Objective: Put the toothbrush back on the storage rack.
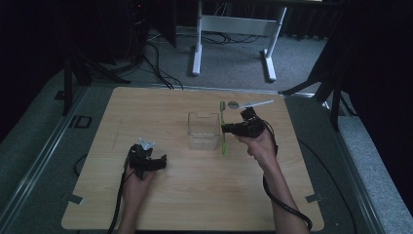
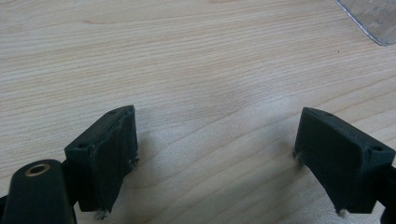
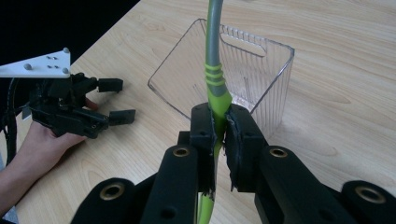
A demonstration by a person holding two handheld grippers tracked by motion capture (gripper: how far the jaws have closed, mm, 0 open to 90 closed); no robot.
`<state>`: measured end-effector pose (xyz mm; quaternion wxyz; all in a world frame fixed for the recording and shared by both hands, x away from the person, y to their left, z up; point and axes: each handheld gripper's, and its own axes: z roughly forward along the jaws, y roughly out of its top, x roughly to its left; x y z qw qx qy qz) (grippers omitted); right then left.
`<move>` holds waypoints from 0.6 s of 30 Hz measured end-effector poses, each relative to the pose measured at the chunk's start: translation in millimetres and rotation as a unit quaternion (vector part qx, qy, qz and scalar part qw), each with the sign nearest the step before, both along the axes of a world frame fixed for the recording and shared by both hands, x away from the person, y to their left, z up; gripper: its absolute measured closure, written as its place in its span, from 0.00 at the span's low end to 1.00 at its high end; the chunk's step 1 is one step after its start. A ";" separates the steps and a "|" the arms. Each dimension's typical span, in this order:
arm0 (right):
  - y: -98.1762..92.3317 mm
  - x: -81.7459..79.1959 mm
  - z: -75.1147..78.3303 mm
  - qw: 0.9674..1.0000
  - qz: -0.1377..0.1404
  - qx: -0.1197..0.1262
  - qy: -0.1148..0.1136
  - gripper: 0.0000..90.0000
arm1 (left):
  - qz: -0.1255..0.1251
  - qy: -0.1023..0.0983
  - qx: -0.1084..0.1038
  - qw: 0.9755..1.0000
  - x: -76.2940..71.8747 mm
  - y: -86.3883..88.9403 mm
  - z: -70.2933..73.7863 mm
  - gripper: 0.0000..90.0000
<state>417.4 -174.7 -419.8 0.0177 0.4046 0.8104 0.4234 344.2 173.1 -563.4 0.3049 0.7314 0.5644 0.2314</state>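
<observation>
A person at a pale wooden table (image 1: pixel 195 195) works two hand-held grippers around a clear plastic bin (image 1: pixel 203 129), the landmark at the table's centre. The right gripper (image 1: pixel 225 128), just right of the bin, has its black jaws clamped tight on the handle of a green toothbrush (image 1: pixel 223 131). In the right gripper view the toothbrush (image 3: pixel 215 79) rises from between the jaws of that gripper (image 3: pixel 218 135) and crosses in front of the bin (image 3: pixel 261 70), its green grip giving way to a grey neck; the head runs out of the top of that picture. From the high view the brush appears to lie along the bin's right wall, outside it, though the dim light makes it hard to say whether it is lifted clear of the table or touching it.

The left gripper (image 1: pixel 163 160) rests well to the left of the bin and nearer the person, its jaws standing wide apart with nothing between them; the left gripper view shows bare wood between its jaws (image 2: pixel 215 154) and a corner of the bin (image 2: pixel 373 18) at the upper right.

Beyond the bin, a small round object (image 1: pixel 233 104) and a pale utensil (image 1: pixel 258 104) lie on the table.

Judged from this, the toothbrush has been secured but not yet delivered: the bin looks empty, and what seems left is to lift the brush over the rim and let it go inside.
</observation>
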 end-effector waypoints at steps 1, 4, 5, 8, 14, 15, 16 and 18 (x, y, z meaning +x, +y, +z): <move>0.0 0.1 0.2 1.000 0.000 0.002 0.000 0.91 | 0.000 0.000 0.000 1.000 0.0 0.0 0.0 0.15; -0.6 0.7 0.7 1.000 -0.001 0.011 0.001 0.91 | 0.000 0.000 0.000 1.000 0.0 0.0 0.0 0.15; -0.8 1.0 0.9 1.000 -0.002 0.014 0.001 0.91 | 0.000 0.000 0.000 1.000 0.0 0.0 0.0 0.15; 0.3 1.5 1.4 1.000 -0.002 0.015 0.001 0.91 | 0.000 0.000 0.000 1.000 0.0 0.0 0.0 0.15; 2.2 1.8 2.5 1.000 -0.004 0.021 -0.001 0.91 | 0.000 0.000 0.000 1.000 0.0 0.0 0.0 0.15; 2.4 2.0 2.4 1.000 -0.004 0.023 -0.001 0.91 | 0.000 0.000 0.000 1.000 0.0 0.0 0.0 0.15; 2.7 2.3 2.4 1.000 -0.005 0.024 -0.002 0.91 | 0.000 0.000 0.000 1.000 0.0 0.0 0.0 0.15; 3.5 2.9 2.5 1.000 -0.005 0.027 -0.001 0.91 | 0.000 0.000 0.000 1.000 0.0 0.0 0.0 0.15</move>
